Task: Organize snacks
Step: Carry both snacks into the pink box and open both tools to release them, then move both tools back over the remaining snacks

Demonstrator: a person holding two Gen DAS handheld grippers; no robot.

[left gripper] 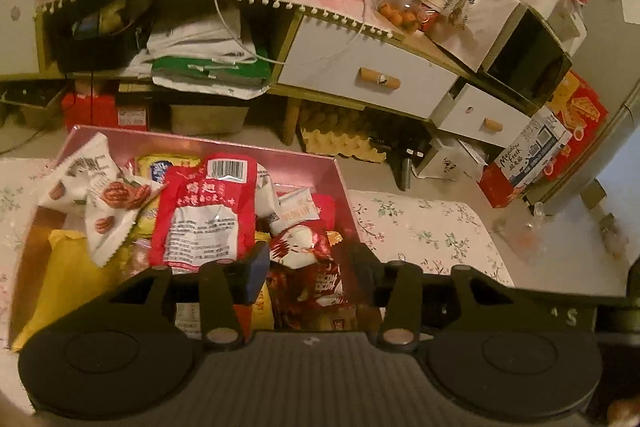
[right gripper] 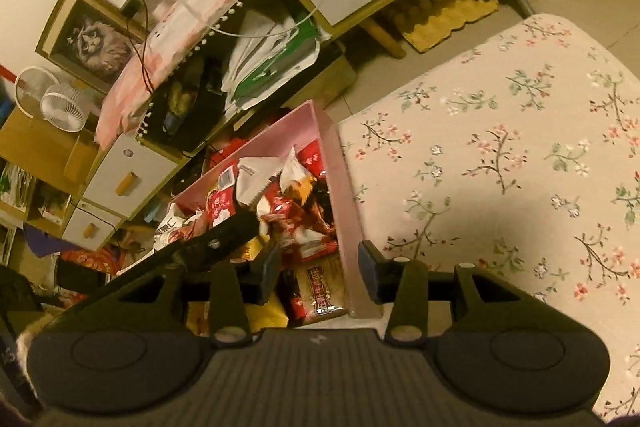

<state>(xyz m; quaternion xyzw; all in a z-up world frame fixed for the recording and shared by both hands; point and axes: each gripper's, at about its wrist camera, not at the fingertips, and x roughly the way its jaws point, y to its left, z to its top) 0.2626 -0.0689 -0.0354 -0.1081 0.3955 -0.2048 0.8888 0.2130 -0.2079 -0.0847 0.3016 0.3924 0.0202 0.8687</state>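
A pink box [left gripper: 200,141] full of snack packets sits on a floral cloth [left gripper: 420,235]. On top lie a red packet with a barcode [left gripper: 204,211], a white walnut packet [left gripper: 96,199] and a yellow packet [left gripper: 68,267]. My left gripper [left gripper: 308,271] hangs open over the box's right half. A small red-and-white packet [left gripper: 304,251] lies below its jaws, untouched by the pads. My right gripper [right gripper: 320,271] is open astride the box's right wall [right gripper: 340,187], with a brown packet [right gripper: 324,291] under it. The left gripper's finger [right gripper: 224,235] shows beside it.
Behind the box stands a low cabinet with white drawers [left gripper: 368,75] and stuffed open shelves. Egg trays [left gripper: 340,139] lie on the floor under it. Cartons [left gripper: 532,147] are stacked at the right. The floral cloth [right gripper: 500,167] spreads to the right of the box.
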